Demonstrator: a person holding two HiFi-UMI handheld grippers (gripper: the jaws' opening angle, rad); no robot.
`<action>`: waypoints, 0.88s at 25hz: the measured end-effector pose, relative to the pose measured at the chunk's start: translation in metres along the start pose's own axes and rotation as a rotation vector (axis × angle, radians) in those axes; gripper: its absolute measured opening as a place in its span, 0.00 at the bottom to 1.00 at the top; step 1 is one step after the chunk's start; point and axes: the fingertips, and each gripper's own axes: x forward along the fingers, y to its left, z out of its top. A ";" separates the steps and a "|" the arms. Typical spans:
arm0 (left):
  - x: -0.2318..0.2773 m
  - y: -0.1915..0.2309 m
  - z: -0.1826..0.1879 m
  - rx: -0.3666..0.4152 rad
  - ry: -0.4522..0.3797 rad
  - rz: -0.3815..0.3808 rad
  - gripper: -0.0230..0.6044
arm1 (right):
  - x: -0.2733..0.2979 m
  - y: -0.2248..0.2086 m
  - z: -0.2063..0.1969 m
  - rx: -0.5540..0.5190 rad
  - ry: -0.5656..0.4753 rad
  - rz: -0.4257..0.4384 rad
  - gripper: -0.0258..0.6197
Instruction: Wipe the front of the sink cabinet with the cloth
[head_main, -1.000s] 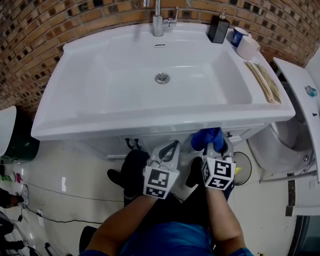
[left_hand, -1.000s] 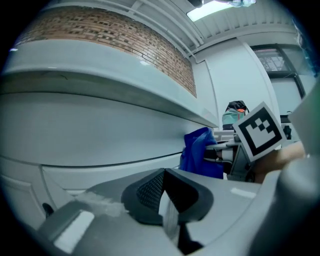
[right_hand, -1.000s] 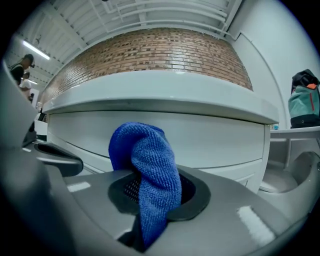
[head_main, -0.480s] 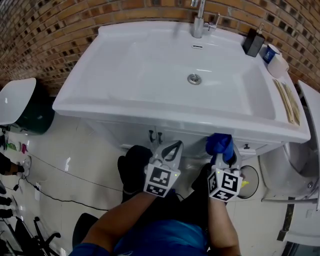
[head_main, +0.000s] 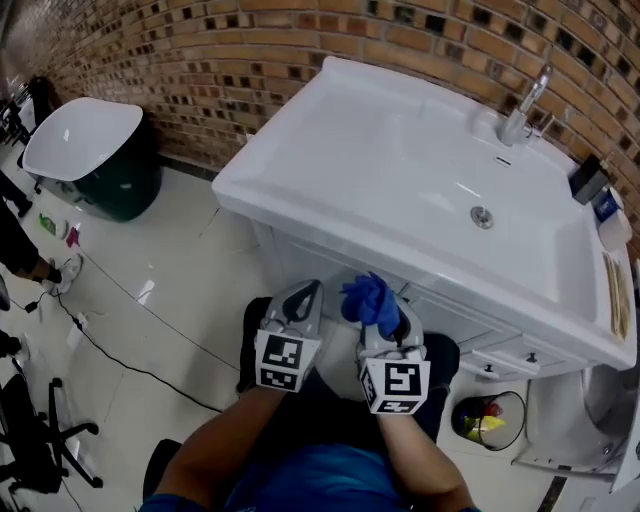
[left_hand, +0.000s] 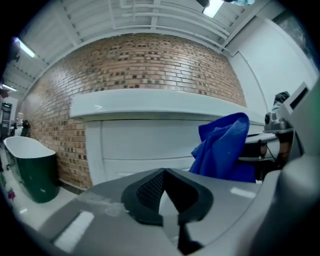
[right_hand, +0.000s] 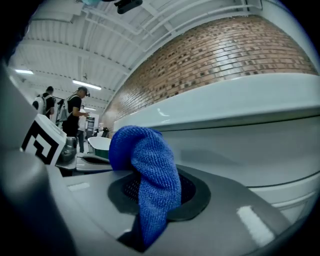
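- Brick wall (head_main: 200, 60) behind; white ceramic sink (head_main: 300, 170) on white cabinet front (left_hand: 145, 145).
- Right tool (right_hand: 155, 200) clamped on bunched blue microfibre cloth (right_hand: 147, 170), held near the panel's left end; contact not evident.
- Left tool (left_hand: 164, 172) closed, empty, alongside.
- Advice: press the cloth bulge flat to the panel, not the tool tips; sweep in overlapping horizontal passes under the rim, keep the grip firm, left tool clear.
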 end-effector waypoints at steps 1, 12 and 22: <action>-0.006 0.019 -0.001 -0.005 -0.002 0.031 0.04 | 0.013 0.017 0.002 -0.011 0.000 0.033 0.16; -0.058 0.164 -0.035 -0.046 0.008 0.261 0.04 | 0.138 0.161 0.003 -0.113 -0.002 0.222 0.16; -0.039 0.190 -0.051 -0.079 -0.028 0.256 0.04 | 0.196 0.166 -0.042 -0.131 0.106 0.145 0.16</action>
